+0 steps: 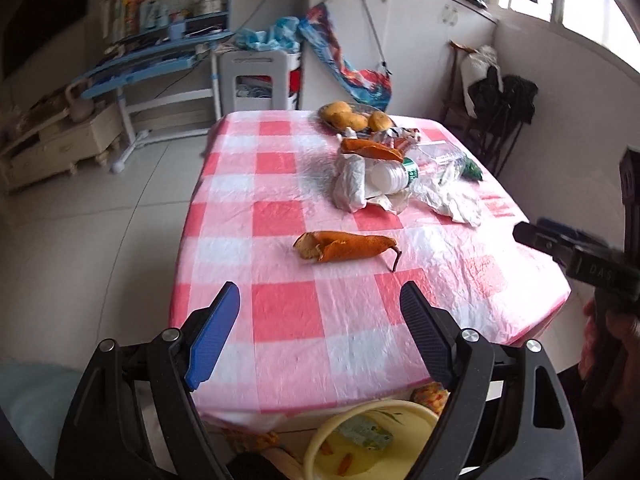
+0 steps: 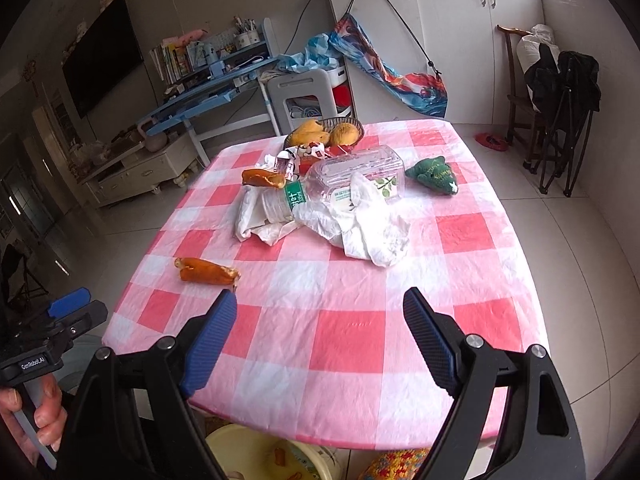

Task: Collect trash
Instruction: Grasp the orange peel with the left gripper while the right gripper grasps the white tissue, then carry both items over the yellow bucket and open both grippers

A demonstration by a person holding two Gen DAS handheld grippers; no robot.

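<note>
step: between pickups, reaching | left gripper [image 1: 320, 312]: jaws wide apart, empty | right gripper [image 2: 320, 316]: jaws wide, empty | orange peel [image 1: 346, 245]: on checked tablecloth [image 1: 288, 312], 12 o'clock of left gripper | yellow bin [image 1: 320, 446]: below table edge, 6 o'clock | next: likely close left jaws around peel.

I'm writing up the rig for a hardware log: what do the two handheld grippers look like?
Both the left gripper and the right gripper have black angular linkage arms with silver pivot bolts and ribbed blue finger pads. The left one's black body carries white "GenRobot.AI" lettering in the right wrist view. No cables show.
</note>
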